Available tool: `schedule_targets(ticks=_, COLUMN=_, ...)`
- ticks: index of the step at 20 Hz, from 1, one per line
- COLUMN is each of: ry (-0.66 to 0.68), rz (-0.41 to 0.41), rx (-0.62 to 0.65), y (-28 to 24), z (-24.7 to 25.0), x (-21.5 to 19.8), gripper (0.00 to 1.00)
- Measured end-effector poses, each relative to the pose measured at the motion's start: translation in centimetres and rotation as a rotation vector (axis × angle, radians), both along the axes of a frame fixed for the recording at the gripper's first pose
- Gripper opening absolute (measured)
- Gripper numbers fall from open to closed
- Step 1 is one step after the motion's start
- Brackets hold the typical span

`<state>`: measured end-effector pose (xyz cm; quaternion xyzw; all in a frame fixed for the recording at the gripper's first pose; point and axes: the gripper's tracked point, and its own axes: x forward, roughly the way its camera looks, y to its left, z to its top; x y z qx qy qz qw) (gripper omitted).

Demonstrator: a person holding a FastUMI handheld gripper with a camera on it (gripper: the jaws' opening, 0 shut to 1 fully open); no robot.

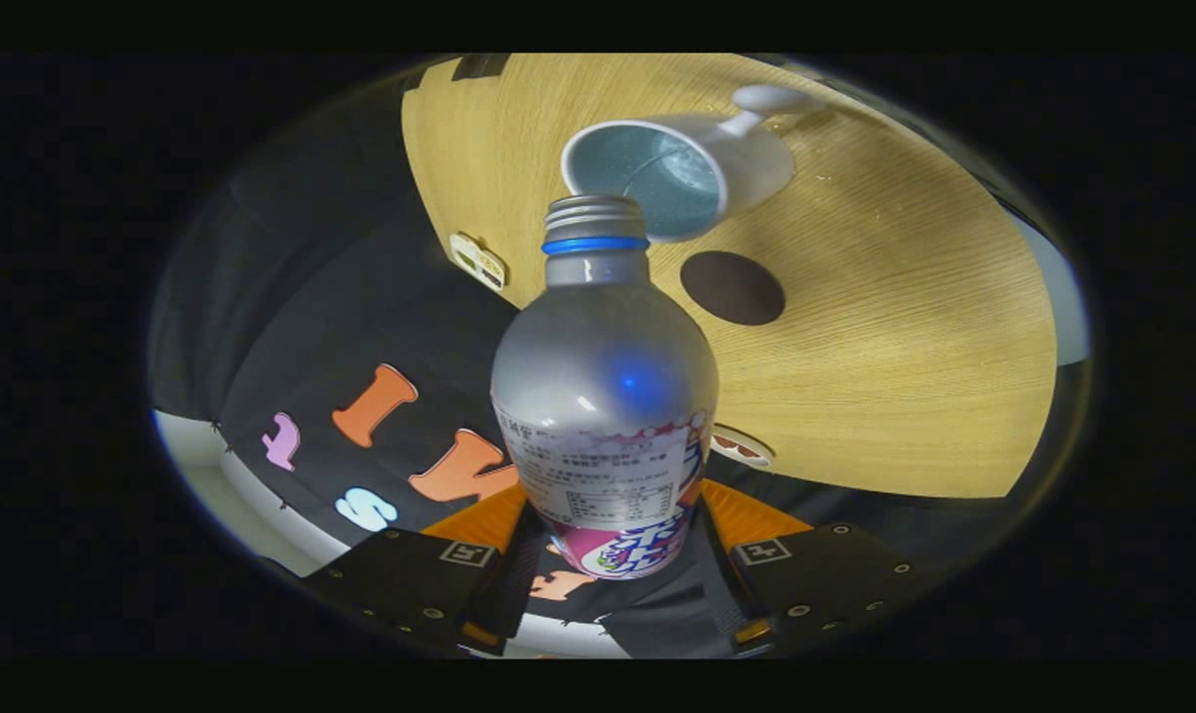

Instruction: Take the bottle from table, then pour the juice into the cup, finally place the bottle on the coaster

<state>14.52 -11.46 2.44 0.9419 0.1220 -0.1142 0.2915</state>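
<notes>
Hand-held gripper (613, 540) clamped on the bottle (605, 396), a finger pressed on each side of its labelled lower body. Bottle tipped, open neck pointing straight ahead — mouth right at the rim of the white cup (672, 173) on the wooden table (905, 327). Dark round coaster (733, 287) just beside the cup, nearer the fingers.

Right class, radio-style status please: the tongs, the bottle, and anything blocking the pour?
Tongs shut on bottle, held tilted. Open bottle mouth right at cup rim. Coaster bare beside cup on table. Nothing in the way.
</notes>
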Motion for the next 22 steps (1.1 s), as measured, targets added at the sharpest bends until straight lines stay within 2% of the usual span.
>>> schedule_targets(ticks=9, ry=0.016, rz=0.017, rx=-0.004, y=0.7, z=-0.6, x=0.0, gripper=0.72)
schedule_targets(ticks=13, ry=0.054, rz=0.024, rx=-0.057, y=1.5, z=-2.0, x=-0.4, gripper=0.74)
schedule_targets(ticks=15, ry=0.049, rz=0.029, rx=-0.151, y=1.8, z=-2.2, x=-0.2, gripper=0.73)
schedule_targets(ticks=17, ry=0.02, rz=0.025, rx=-0.296, y=1.6, z=-2.2, x=0.4, gripper=0.74)
schedule_targets(ticks=20, ry=-0.013, rz=0.061, rx=-0.589, y=2.2, z=-2.8, x=1.2, gripper=0.73)
schedule_targets(ticks=22, ry=-0.03, rz=0.132, rx=-0.816, y=2.6, z=-3.8, x=1.2, gripper=0.73)
